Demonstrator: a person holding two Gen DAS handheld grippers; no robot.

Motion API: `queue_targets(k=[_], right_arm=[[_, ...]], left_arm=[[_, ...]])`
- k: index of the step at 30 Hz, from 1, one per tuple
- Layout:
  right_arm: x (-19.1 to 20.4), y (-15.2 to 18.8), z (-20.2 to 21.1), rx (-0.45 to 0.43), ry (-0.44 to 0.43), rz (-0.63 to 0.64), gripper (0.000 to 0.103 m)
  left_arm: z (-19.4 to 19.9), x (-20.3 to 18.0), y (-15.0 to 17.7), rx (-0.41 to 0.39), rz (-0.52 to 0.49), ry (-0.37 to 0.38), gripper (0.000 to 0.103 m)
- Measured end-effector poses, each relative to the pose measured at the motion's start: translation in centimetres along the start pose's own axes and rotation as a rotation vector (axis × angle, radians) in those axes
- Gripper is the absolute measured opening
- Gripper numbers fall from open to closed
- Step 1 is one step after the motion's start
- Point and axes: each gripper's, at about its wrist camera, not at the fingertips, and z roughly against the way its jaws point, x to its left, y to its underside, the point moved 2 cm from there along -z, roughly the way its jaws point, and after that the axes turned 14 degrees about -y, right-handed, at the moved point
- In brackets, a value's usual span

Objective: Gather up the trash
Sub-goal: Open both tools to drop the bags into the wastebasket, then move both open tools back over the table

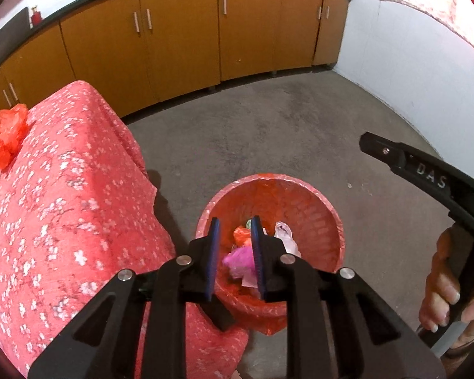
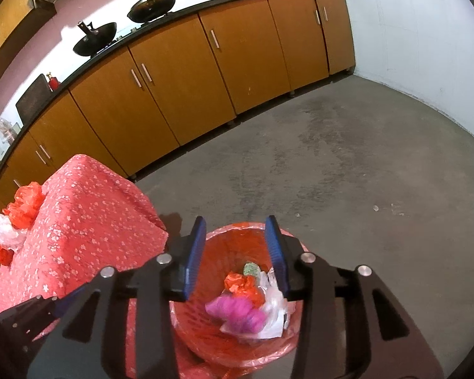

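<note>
A waste bin with a red liner (image 1: 300, 195) stands on the floor beside the cloth-covered table (image 1: 63, 189). Inside lie a pink bag (image 1: 237, 259), an orange bag (image 1: 241, 235) and a white bag (image 1: 284, 233). My left gripper (image 1: 236, 221) hovers over the bin, open by a narrow gap with nothing between its blue pads. My right gripper (image 2: 236, 219) hangs above the same bin (image 2: 237, 229), open wider and empty, with the pink bag (image 2: 237, 311) blurred below it. Crumpled red bags (image 2: 23, 203) and clear plastic (image 2: 3, 229) lie on the table's far left.
Orange cabinet doors (image 2: 180, 72) under a dark counter with two woks (image 2: 94, 39) run along the back. A white wall (image 2: 420, 47) closes the right side. Bare grey concrete floor (image 2: 347, 173) spreads behind and right of the bin. A hand (image 1: 442, 284) grips the right tool's handle.
</note>
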Motion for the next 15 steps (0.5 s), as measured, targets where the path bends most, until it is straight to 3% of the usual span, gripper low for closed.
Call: queue_targets(k=[7,12,15], right_arm=[[3.4,-0.3,0.6,-0.003,-0.019,0.066,0.044],[7.8,-0.6,0.2,0.014,-0.072,0.117,0.045],[12.1,-0.4,-0.4,0.033,-0.123,0.176,0.045]], left_arm=[[2.0,3.5,0.8,-0.037,0.046,-0.028,0.02],[4.3,8.6,2.0,-0.089,0.09,-0.084,0.021],[5.5,12.6,2.9,-0.11,0.138,-0.138,0.029]])
